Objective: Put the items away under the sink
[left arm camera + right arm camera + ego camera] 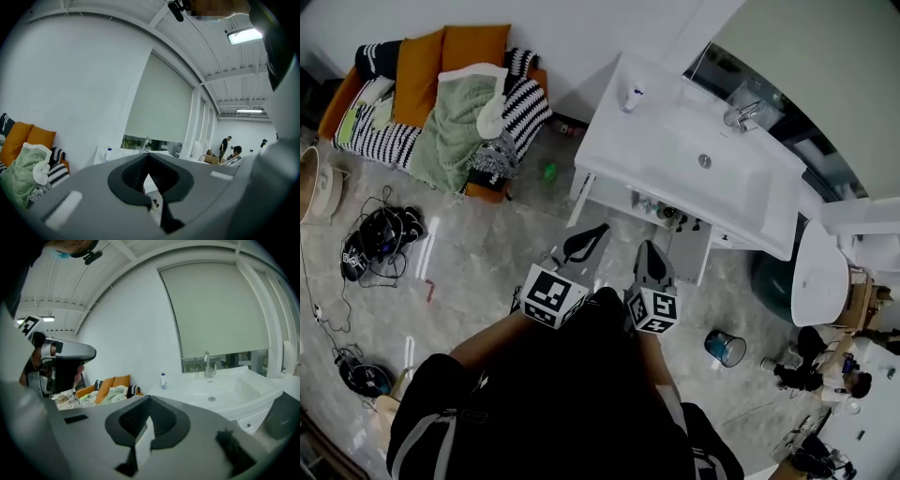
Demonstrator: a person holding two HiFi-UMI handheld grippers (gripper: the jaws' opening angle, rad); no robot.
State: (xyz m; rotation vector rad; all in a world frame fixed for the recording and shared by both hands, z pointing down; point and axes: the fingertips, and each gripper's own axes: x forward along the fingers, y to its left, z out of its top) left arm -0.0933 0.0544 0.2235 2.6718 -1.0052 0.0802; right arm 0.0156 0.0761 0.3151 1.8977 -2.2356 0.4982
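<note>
The open compartment (673, 214) under the sink (741, 192) is showing a few small dark things on its shelf, too small to name. On the tabletop around the basin, a small bottle with a blue band (634, 97) is standing upright near the corner at 10 o'clock from the drain (704, 160). The tap (742, 114) is rising at 1 o'clock from that drain.

In the head view the left gripper (602, 229) is hanging above the floor (487, 262), pointing toward 1 o'clock at the open compartment. Its own view is showing its jaws meeting at the tips with nothing between them. The right gripper (648, 246) is hanging just beside it at 4 o'clock, aiming toward 12 o'clock. Its jaws are likewise pressing together on nothing. Neither gripper is touching the sink.

A small green thing (549, 171) is lying on the floor at 11 o'clock from the left gripper. A blue bin (725, 347) is standing at 4 o'clock from the right gripper, and a toilet (820, 272) is sitting at 3 o'clock, beside the sink. Well apart at 10 o'clock, a sofa (422, 66) is carrying orange cushions, striped throws and a green blanket (455, 127). Dark cables (380, 234) are lying tangled on the floor at 9 o'clock.
</note>
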